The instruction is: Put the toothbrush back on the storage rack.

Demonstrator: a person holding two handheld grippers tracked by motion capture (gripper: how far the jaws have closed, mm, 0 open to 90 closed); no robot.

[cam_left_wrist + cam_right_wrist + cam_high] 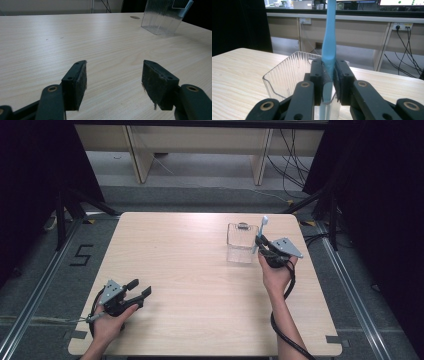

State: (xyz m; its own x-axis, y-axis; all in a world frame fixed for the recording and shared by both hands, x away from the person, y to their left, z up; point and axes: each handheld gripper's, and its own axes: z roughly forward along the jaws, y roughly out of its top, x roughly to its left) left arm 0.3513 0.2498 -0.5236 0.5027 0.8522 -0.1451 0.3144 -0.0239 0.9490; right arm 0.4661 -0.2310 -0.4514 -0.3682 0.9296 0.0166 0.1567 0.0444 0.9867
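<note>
- Two grippers over one wooden table (200,270), well apart: left gripper (141,289) near the front-left corner, right gripper (260,245) toward the far-right
- R gripper: jaws clamped tight on a light-blue toothbrush (329,47), pads pressing its handle from both sides; brush stands upright, head end up in the high view (264,221)
- Lower part of the handle sits at the near rim of a clear ribbed plastic holder (287,72); can't tell if the tip touches the bottom
- Holder (241,242) stands upright, far-right part of the table, set in from the far edge & the right edge; R hand (276,272) just beside it on its right
- L gripper: jaws wide apart, nothing btwn the pads (81,82), only bare tabletop; hovers low, pointing toward the holder (163,17)
- Lots of free wood in the middle & along the whole left half; wide open lane btwn L gripper & holder
- Small dark round spot (135,17) on the table near the holder, seen from the L gripper view
- Floor beyond the far edge: desk legs (140,160) & loose cables (295,165)
</note>
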